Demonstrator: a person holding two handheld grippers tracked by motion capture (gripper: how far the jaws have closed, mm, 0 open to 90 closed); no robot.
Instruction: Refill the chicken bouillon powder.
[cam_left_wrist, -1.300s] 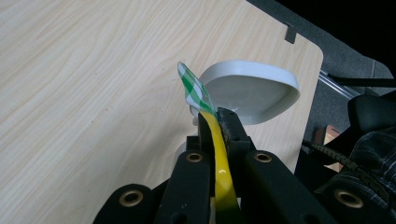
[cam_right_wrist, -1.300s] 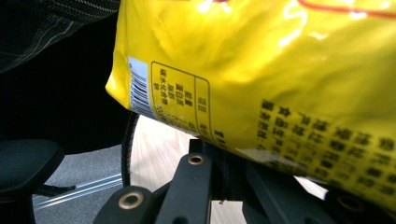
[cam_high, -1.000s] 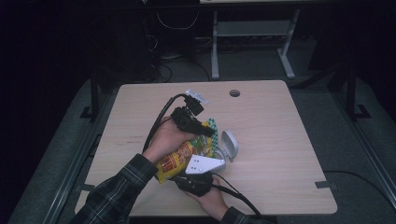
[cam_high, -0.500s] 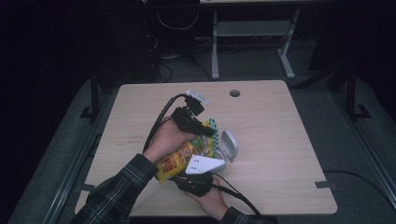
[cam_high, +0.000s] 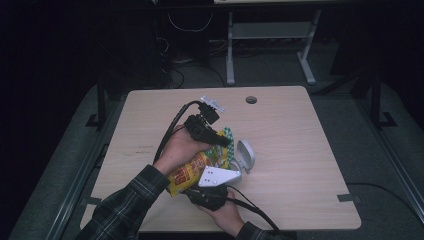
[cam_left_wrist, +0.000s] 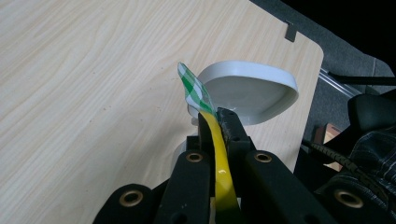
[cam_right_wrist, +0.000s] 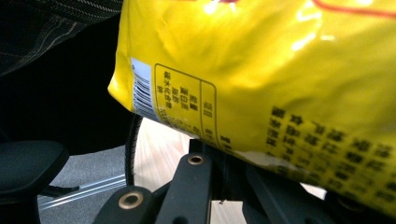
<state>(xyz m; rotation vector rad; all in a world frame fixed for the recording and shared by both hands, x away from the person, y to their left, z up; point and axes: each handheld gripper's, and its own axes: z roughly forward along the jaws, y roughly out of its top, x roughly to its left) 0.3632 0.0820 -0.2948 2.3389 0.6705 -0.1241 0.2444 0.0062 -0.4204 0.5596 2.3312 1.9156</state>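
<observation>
Left claw (cam_left_wrist: 215, 122): jaws clamped flat on the top seam of the yellow snack bag (cam_left_wrist: 219, 168), the green-checked corner of the seam sticking out past the tips, centre of the left gripper view. In the high view that claw (cam_high: 224, 142) sits mid-frame, just left of centre, pointing right.

Right claw (cam_right_wrist: 223, 161): lower centre of its own view, jaws closed on the bag's lower edge; yellow film with the barcode panel fills the upper right there. In the high view it (cam_high: 212, 186) is at lower centre under its grey plate, gripping from the near side.

Bag (cam_high: 192, 170) hangs between the two claws, lifted off the worktop (cam_high: 300, 150), slanting from lower left up to right in the high view. Two opposite edges pinched, my read: film kept taut to pull the seam apart or steady the bag for pouring. Can't tell which from here.

White lidded container (cam_left_wrist: 243, 93) sits on the worktop right behind the left claw tips, lid flipped up. In the high view it (cam_high: 244, 157) is just right of the bag. Probably placed there as the target for the contents, so the bag mouth is held close above it.

Rest of worktop bare; cable hole (cam_high: 251, 99) at upper centre.
</observation>
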